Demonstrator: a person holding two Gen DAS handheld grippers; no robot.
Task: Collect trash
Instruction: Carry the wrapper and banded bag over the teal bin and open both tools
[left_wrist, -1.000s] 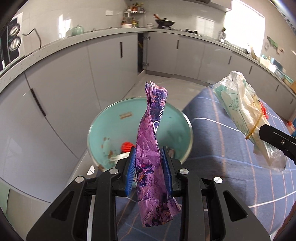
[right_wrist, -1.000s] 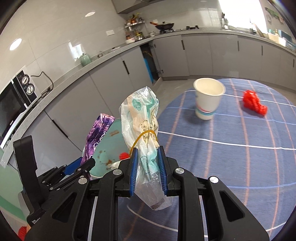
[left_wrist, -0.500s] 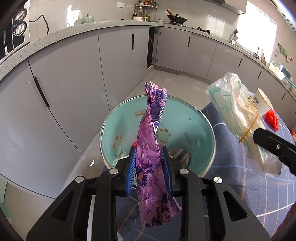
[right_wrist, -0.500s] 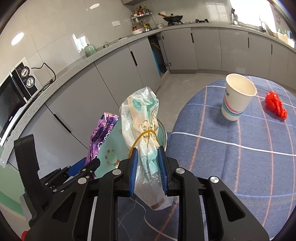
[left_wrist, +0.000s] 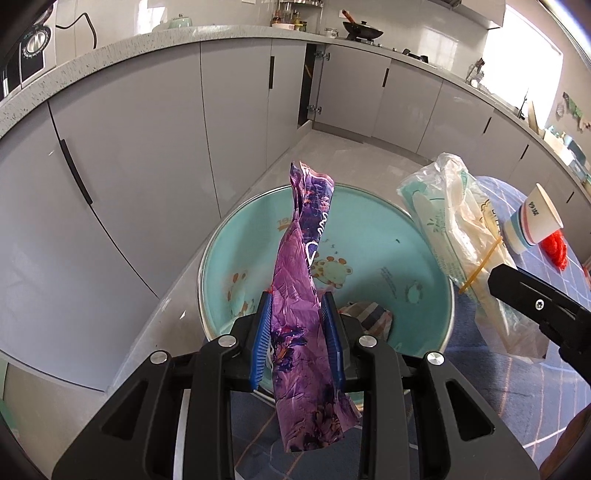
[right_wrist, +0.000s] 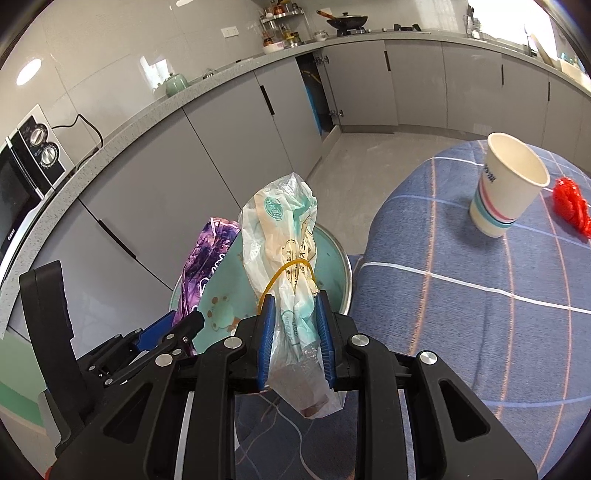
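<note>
1. Over the last second both grippers slid out over the teal bin (left_wrist: 413, 236), so it went from low and small to filling the middle of the left view. I'd say the drop was about due.
2. The left gripper (left_wrist: 298, 339) was clamped on the purple wrapper (left_wrist: 299, 280), dead center.
3. The right gripper (right_wrist: 293, 332) was pinched on the clear plastic bag (right_wrist: 284, 240) with its yellow rubber band (right_wrist: 284, 273), centered in the right view.
4. Count: two grippers, two held pieces, one bin with some scraps inside, one paper cup (right_wrist: 506, 184) and one red wrapper (right_wrist: 570, 206) on the blue tablecloth (right_wrist: 480, 332), right side.
</note>
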